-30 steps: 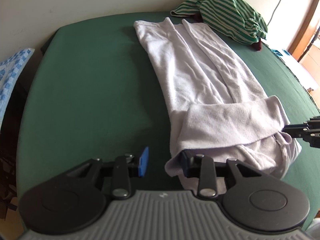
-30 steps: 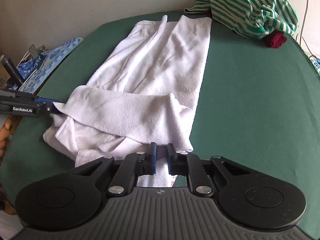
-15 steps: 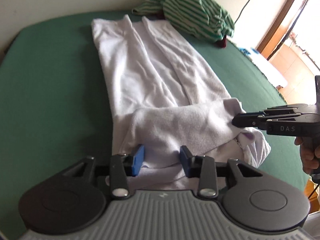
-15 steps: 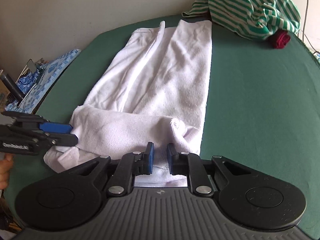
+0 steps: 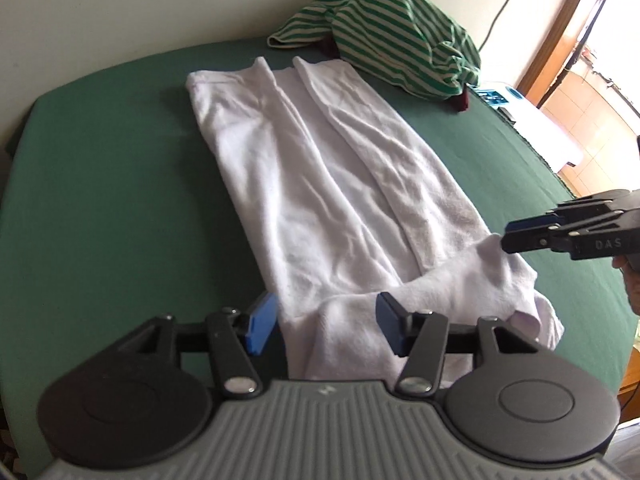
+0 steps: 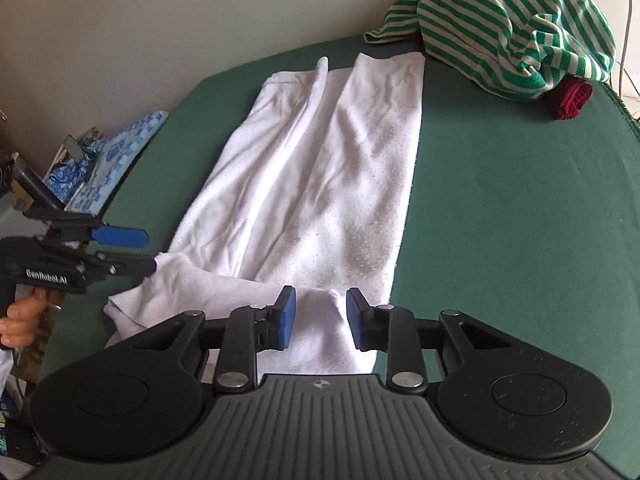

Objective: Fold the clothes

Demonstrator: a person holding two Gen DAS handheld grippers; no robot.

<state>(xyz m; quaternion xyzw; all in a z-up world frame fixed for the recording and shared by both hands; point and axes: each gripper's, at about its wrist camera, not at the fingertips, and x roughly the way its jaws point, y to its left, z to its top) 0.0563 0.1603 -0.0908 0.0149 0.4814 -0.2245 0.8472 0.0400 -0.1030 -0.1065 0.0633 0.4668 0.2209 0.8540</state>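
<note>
light: daylight, blown-out doorway (right) | shadows: soft | edges: fisheye-bent, dark corners

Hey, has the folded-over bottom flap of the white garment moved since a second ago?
Yes. The flap has slid toward the camera, uncovering more of the white garment; it had lain further up toward the striped shirt.

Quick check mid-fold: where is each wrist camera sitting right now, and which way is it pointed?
Left wrist: sits behind the left gripper, angled down along the white garment toward the wall; its jaws are opening with the folded hem between them; the right gripper enters from the right.
Right wrist: sits behind the right gripper, same heading; jaws opening over the hem; the left gripper and a hand show at left.
Shared: the garment, the green cover, the striped garment.
</note>
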